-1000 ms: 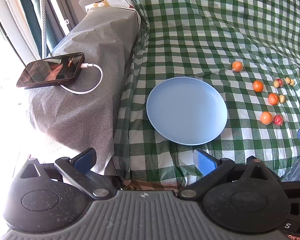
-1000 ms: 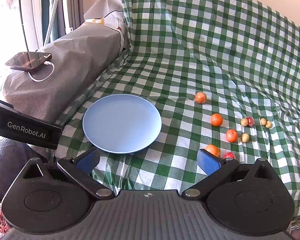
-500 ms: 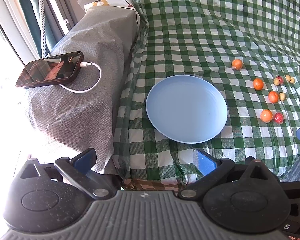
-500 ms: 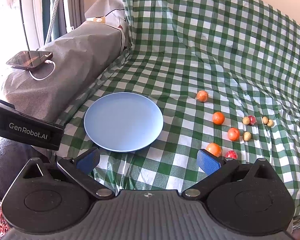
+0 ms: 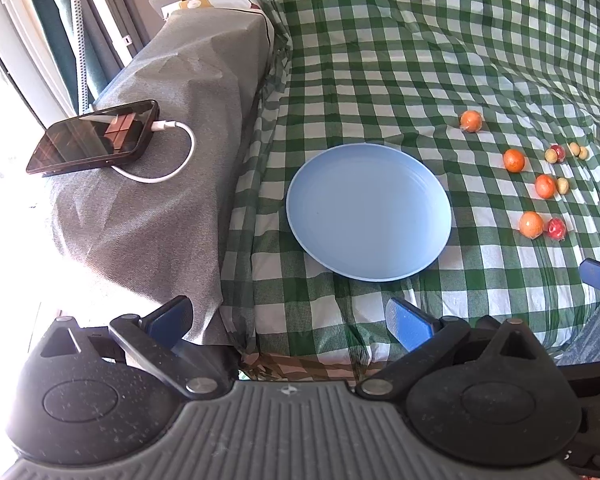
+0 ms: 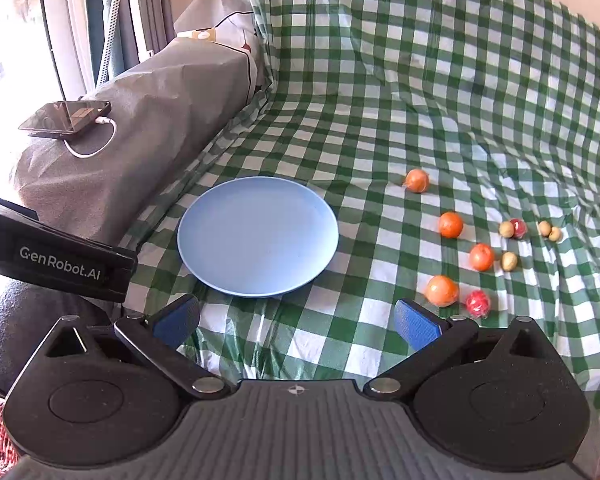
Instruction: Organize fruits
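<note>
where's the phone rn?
The phone lies on the grey covered ledge at far left in both wrist views, left of the blue plate, with a white charging cable plugged in.

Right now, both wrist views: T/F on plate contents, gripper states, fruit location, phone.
1. The blue plate holds two oranges. False: it holds nothing.
2. The left gripper and right gripper are both open and hold nothing. True.
3. All fruits lie on the checked cloth right of the plate. True.
4. The nearest orange fruit touches the plate. False: a gap separates them.
5. The phone lies on the checked cloth. False: it rests on the grey cover, with a white cable plugged in.
</note>
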`<state>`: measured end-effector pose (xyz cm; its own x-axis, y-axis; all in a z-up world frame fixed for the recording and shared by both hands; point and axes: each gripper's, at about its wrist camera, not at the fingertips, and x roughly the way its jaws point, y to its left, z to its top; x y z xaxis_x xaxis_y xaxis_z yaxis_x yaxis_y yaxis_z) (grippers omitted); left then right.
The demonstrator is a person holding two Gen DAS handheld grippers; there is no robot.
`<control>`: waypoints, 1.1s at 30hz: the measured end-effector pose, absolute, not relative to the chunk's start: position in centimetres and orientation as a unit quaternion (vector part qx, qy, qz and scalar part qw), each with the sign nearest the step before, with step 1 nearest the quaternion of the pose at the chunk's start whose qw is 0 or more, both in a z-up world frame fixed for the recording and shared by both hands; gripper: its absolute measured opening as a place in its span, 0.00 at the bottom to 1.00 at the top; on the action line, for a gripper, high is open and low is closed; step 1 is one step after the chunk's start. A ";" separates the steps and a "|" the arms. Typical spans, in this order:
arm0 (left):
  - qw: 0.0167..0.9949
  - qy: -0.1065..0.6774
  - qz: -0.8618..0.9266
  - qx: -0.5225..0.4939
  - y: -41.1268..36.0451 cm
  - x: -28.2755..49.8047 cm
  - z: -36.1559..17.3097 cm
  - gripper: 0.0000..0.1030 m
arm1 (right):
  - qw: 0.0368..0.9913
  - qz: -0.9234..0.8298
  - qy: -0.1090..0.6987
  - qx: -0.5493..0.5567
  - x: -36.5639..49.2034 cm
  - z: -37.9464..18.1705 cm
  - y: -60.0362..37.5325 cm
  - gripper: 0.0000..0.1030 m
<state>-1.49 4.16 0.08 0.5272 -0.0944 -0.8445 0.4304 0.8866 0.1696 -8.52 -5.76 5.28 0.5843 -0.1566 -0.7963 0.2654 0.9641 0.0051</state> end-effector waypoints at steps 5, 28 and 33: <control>0.850 0.467 -0.155 0.188 3.3 -1.5 -0.1 1.00 | 0.887 -0.135 0.433 0.091 -8.7 4.4 -7.0 0.99; 0.815 0.448 -0.277 0.242 -20.7 5.0 -6.0 1.00 | 0.822 -0.391 0.392 0.133 -8.2 -8.3 -32.3 0.99; 0.791 0.454 -0.315 0.263 -28.9 7.7 -9.9 1.00 | 0.823 -0.362 0.417 0.132 -5.8 -12.0 -35.9 0.99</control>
<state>7.73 -28.88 -9.93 0.3893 -0.2599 -0.8837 0.7367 0.6637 0.1294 -5.76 -35.92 -12.02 0.3899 -0.4867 -0.7818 0.7067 0.7024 -0.0848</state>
